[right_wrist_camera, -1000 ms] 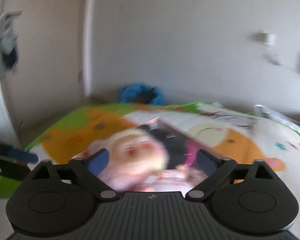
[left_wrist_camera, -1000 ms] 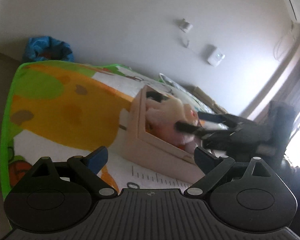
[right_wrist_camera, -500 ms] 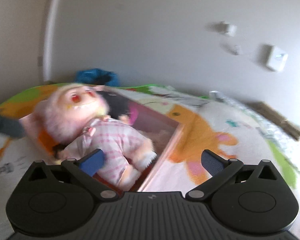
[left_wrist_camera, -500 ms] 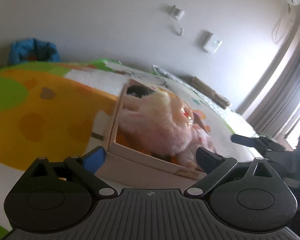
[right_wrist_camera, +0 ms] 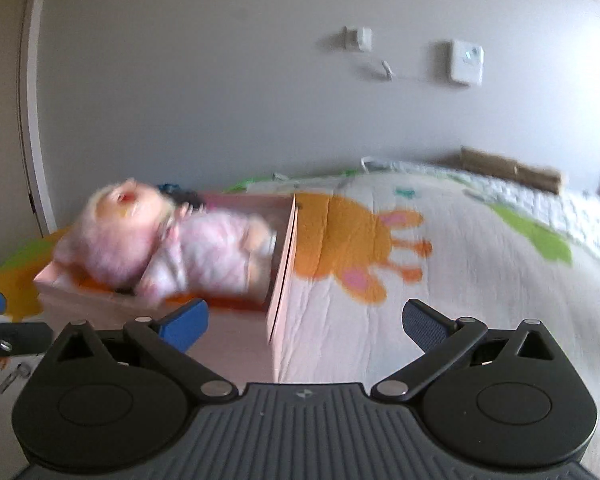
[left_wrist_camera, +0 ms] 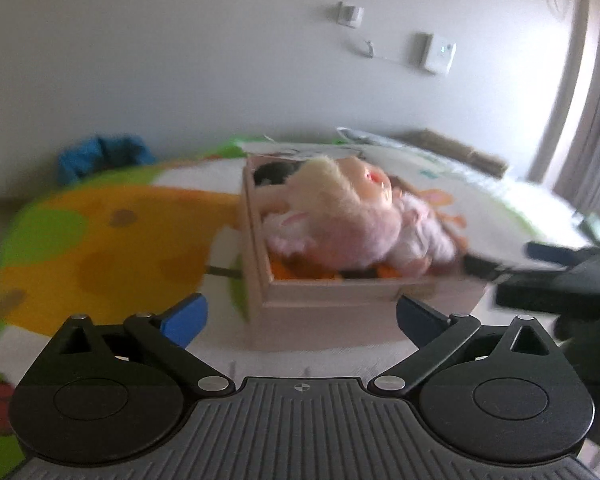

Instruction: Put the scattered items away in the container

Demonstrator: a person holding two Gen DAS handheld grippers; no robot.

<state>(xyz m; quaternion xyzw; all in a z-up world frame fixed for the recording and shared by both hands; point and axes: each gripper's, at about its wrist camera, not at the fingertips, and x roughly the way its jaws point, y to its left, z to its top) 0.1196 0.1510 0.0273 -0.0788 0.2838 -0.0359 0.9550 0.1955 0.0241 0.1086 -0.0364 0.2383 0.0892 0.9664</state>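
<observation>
Doll [left_wrist_camera: 352, 216] lay in the box [left_wrist_camera: 340, 300], long axis running near-left to far-right, dead ahead of left hand-held gripper [left_wrist_camera: 300, 316], jaws opening w/ nothing between. Right hand-held gripper [right_wrist_camera: 304, 320] spread wide, empty, box ahead-left; both about equally near.

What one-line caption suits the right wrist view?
Open right gripper faces a pink doll lying in a wooden box on a cartoon mat.

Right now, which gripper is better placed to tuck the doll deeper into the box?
Probably the left gripper: jaws opening, nothing between them, squarely facing the box and the doll. The right gripper sits off its corner.
</observation>
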